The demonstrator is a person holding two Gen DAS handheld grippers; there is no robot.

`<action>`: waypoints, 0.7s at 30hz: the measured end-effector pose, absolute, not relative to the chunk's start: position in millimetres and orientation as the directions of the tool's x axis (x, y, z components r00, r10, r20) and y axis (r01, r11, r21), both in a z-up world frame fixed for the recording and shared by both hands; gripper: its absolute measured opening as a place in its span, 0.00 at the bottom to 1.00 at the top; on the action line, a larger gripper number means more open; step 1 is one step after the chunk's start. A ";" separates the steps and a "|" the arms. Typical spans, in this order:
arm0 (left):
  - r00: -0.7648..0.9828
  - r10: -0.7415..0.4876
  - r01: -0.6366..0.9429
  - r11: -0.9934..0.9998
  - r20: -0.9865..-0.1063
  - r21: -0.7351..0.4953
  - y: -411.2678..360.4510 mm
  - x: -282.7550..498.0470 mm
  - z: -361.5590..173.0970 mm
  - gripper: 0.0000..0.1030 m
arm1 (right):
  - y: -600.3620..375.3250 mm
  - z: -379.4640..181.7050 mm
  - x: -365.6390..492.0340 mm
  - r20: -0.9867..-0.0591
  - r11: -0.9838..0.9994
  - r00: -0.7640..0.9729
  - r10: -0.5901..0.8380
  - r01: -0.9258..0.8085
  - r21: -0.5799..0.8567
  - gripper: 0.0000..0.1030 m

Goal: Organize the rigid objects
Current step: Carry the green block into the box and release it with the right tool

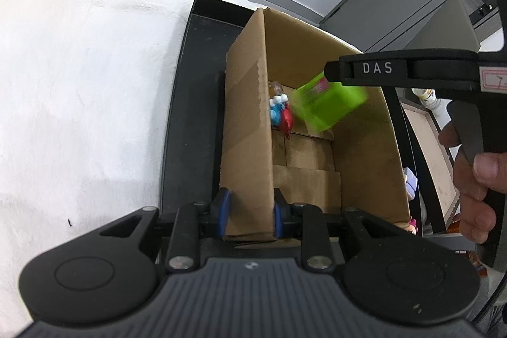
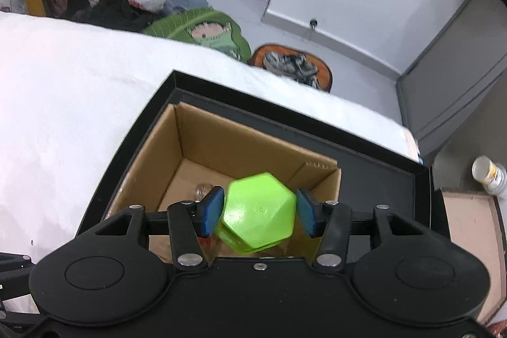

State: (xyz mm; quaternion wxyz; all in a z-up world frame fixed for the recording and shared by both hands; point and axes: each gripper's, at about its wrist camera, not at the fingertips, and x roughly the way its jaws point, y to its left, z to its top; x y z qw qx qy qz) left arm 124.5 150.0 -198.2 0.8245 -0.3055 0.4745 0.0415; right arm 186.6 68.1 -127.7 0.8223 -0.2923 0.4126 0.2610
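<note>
Left gripper [image 1: 248,211] clamps the cardboard box [image 1: 364,154] wall; right gripper [image 2: 258,213] holds the green block [image 2: 258,211] above it — rigid, slick, gripped across flat faces.

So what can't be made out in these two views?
- Green block: motion-blurred in the left view; its underside is hidden in the right view.
- Toys in the box: too small to identify in the left view; mostly hidden by the block and right gripper in the right view.
- Items at the left view's right edge: cut off by the box wall.
</note>
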 end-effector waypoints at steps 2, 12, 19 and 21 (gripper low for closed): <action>0.549 -0.217 -0.355 0.814 -0.807 -0.460 149.1 124.7 -197.4 0.25 | 68.2 -126.7 185.2 -0.827 0.687 0.529 0.191 -0.674 -0.272 0.49; 0.548 -0.223 -0.356 0.810 -0.806 -0.466 151.9 123.2 -197.6 0.25 | 53.0 -109.8 166.6 -0.809 0.659 0.545 0.220 -0.695 -0.289 0.73; 0.545 -0.218 -0.358 0.812 -0.810 -0.460 150.8 124.4 -196.7 0.25 | 29.7 -97.1 159.1 -0.814 0.668 0.534 0.228 -0.694 -0.268 0.79; 0.545 -0.218 -0.360 0.812 -0.810 -0.460 151.1 124.8 -196.8 0.25 | 21.6 -93.9 158.4 -0.812 0.676 0.538 0.225 -0.686 -0.267 0.82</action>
